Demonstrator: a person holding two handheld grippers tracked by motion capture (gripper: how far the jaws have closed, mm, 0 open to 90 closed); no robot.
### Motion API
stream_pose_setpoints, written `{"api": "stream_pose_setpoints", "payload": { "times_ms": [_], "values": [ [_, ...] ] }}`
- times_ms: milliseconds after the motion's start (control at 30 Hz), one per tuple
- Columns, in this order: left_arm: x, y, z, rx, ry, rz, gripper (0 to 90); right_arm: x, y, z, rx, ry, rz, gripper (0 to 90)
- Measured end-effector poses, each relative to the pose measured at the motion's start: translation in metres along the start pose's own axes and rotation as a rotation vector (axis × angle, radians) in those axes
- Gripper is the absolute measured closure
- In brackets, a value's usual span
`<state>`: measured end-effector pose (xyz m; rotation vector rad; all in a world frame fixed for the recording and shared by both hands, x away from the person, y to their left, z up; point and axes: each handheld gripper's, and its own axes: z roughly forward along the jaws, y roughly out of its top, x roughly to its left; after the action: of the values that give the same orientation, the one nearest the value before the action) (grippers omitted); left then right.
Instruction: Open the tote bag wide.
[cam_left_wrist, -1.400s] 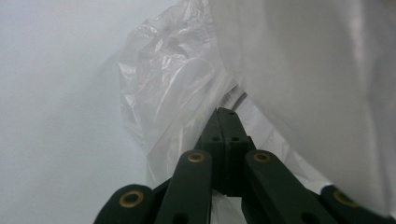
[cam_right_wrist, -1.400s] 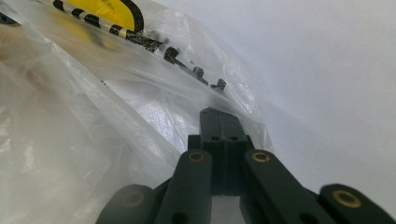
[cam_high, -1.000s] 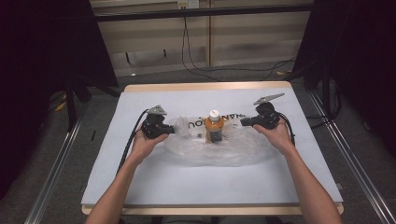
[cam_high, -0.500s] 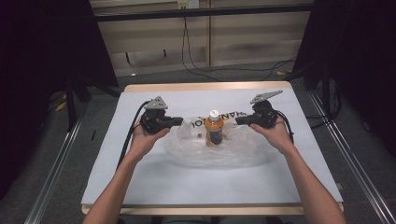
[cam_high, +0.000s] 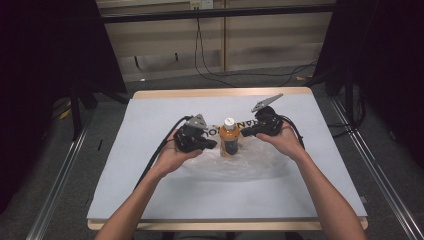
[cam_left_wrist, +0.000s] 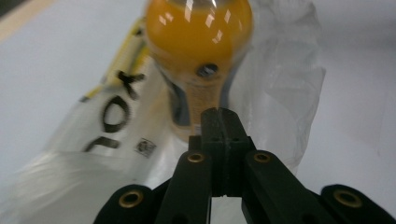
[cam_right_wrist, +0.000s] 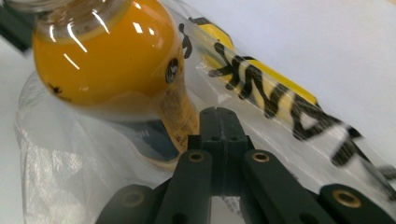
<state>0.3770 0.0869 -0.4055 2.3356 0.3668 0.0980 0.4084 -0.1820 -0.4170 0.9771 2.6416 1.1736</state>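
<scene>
Pulling the bag (cam_high: 235, 162) up around the bottle (cam_high: 229, 141)
Both jaws are shut on the bag's edges; they should be lifted evenly so the bottle between them stays upright.

The clear plastic bag (cam_left_wrist: 280, 79) with a yellow strip along its edge carries large black capital letters. From my left gripper view I can read "YOU" running along that strip (cam_left_wrist: 114, 112), and beside it a small square printed code (cam_left_wrist: 143, 147), too fine to decode. From my right gripper view the same bag (cam_right_wrist: 60, 154) shows "ANK" (cam_right_wrist: 280, 102). The label on the orange-filled bottle (cam_right_wrist: 107, 65) bears fine print that I cannot read.
</scene>
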Motion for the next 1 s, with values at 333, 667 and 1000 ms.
{"api": "stream_pose_setpoints", "payload": {
  "times_ms": [333, 667, 1000],
  "values": [
    [-0.011, -0.025, 0.052, 0.123, -0.076, -0.009, 90.0, -0.022, 0.001, 0.045, 0.219, 0.048, 0.079, 90.0],
    [-0.033, -0.045, 0.047, 0.136, -0.138, 0.028, 90.0, -0.046, 0.010, 0.071, 0.237, -0.049, 0.155, 90.0],
    [-0.048, -0.057, 0.037, 0.121, -0.162, 0.040, 90.0, -0.067, 0.013, 0.076, 0.137, -0.218, 0.243, 90.0]
  ]
}}
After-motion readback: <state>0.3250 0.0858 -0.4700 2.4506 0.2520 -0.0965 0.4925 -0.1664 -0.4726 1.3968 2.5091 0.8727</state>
